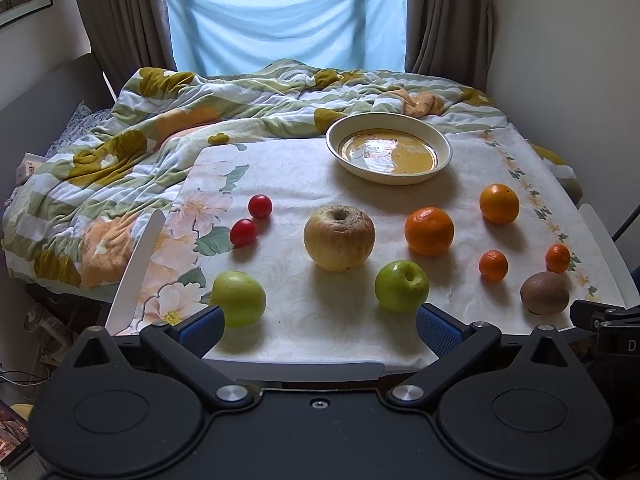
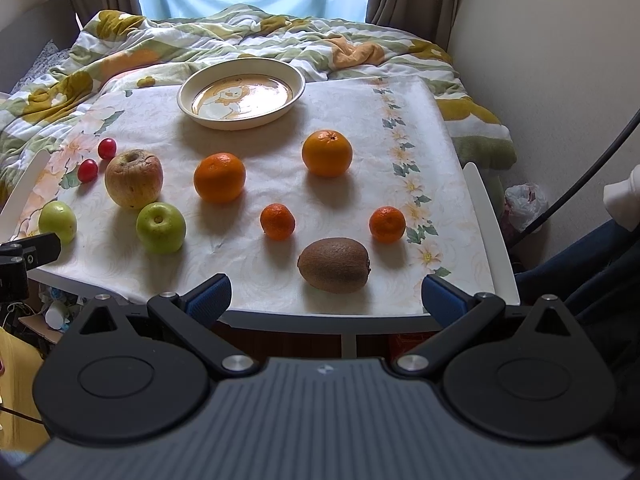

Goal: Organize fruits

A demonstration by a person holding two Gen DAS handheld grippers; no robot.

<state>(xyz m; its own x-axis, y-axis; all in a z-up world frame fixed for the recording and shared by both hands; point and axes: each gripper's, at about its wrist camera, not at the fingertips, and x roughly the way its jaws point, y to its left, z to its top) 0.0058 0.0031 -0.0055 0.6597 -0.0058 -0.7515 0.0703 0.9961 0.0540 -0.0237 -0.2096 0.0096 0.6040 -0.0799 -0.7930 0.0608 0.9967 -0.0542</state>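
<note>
While both grippers gape empty, the kiwi (image 2: 334,265) lies crosswise just ahead of the right gripper (image 2: 326,296), probably nearer than the left gripper (image 1: 320,330).

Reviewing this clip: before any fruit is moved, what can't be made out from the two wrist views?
- Leftmost green apple: lower left hidden by the left gripper finger in the left wrist view; in the right wrist view, by the black mount at the left edge.
- Plate: glare washes out its printed picture in both views.
- Kiwi: underside and far side unseen in either view.
- Table: legs hidden under the right gripper body.
</note>
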